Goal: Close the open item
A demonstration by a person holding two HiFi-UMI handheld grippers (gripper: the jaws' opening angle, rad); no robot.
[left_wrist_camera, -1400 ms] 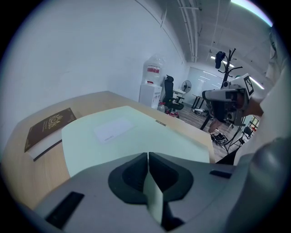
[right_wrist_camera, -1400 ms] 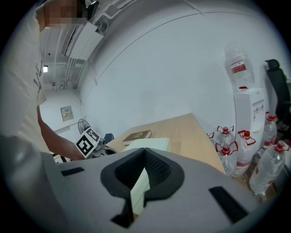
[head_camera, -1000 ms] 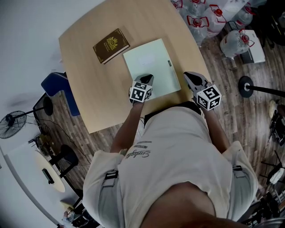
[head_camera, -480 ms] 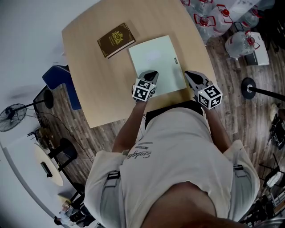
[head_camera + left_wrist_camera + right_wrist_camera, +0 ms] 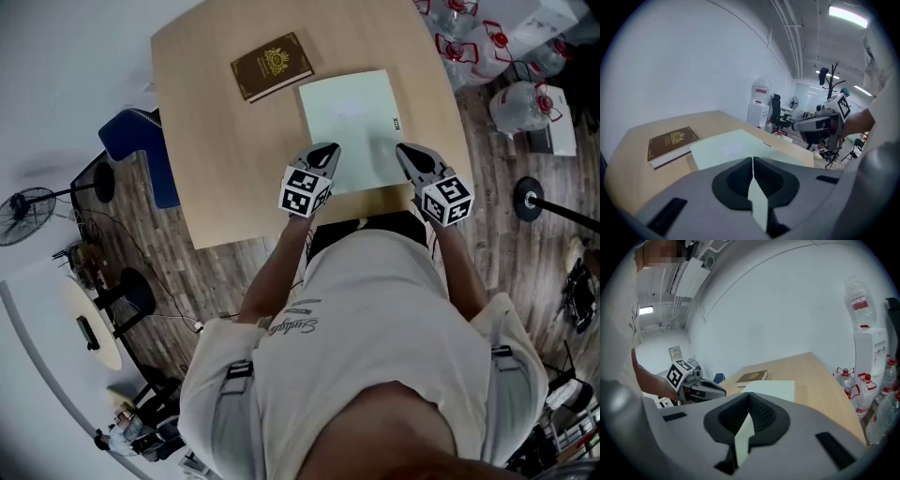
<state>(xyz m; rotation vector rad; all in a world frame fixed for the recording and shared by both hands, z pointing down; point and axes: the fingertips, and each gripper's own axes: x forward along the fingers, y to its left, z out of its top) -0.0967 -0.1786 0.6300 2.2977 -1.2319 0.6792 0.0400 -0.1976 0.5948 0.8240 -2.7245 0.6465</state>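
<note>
Head view, with both gripper views. Since the earlier frame the table (image 5: 211,159) and what lies on it have shifted toward the upper right of the frame, and the right gripper (image 5: 405,150) has been brought in over the right edge of the pale green folder (image 5: 352,112). The left gripper (image 5: 324,150) is held at the folder's lower left corner. Both pairs of jaws are seen drawn together, and nothing is gripped. The folder lies flat at centre, right of a closed brown book (image 5: 272,66). It appears to be already shut, though its thickness cannot be judged. If a cover remains to be folded, an edge must first be lifted.
</note>
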